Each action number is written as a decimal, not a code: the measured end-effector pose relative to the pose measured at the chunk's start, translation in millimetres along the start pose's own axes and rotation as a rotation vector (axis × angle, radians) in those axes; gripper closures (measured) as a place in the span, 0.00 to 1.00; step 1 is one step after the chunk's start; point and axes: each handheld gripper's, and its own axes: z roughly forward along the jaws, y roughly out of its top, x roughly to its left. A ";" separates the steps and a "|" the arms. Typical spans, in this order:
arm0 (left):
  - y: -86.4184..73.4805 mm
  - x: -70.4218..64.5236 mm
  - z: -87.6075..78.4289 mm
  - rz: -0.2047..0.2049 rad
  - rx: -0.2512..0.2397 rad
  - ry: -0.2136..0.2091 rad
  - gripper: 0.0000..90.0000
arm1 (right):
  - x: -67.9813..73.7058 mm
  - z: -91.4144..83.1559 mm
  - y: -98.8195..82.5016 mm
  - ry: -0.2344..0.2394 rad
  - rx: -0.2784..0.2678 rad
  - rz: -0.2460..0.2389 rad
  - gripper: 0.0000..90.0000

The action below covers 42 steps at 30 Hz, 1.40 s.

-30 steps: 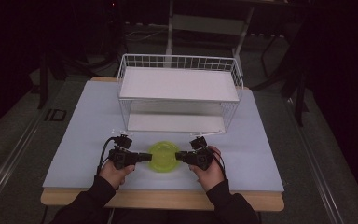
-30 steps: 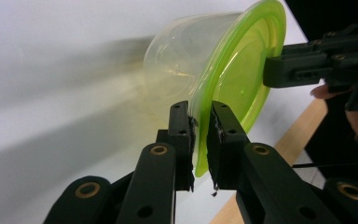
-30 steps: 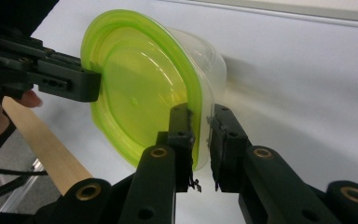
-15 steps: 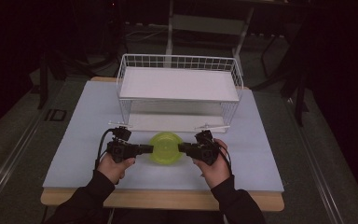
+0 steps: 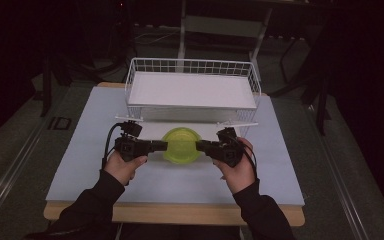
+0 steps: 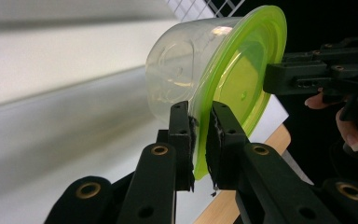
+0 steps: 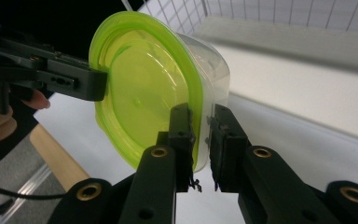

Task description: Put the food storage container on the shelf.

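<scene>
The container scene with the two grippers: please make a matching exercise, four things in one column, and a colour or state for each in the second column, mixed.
Things:
1. lid
2. container body
3. wire basket
4. left gripper

Descriptions:
A. white, standing at the far side of the table
B. clear plastic
C. yellow-green
D. black, shut on the lid's rim

Pairs: 1-C, 2-B, 3-A, 4-D

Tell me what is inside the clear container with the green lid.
Through the clear wall, the container looks empty; the green lid is on. Each gripper's jaws hide a bit of the rim.
</scene>
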 end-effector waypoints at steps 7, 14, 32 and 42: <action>24.1 -11.7 -7.9 0.017 -0.037 0.000 0.91 | -0.8 -17.1 25.7 0.000 -0.039 0.000 0.89; 59.2 -24.8 -13.2 0.028 -0.089 0.034 0.91 | -5.1 -27.4 54.6 -0.013 -0.073 0.022 0.89; 125.4 -21.0 6.7 0.004 -0.072 0.120 0.90 | -29.5 -22.7 108.1 -0.070 -0.080 0.106 0.89; 142.1 -15.4 16.3 -0.004 -0.072 0.149 0.89 | -42.3 -13.8 123.9 -0.071 -0.045 0.181 0.89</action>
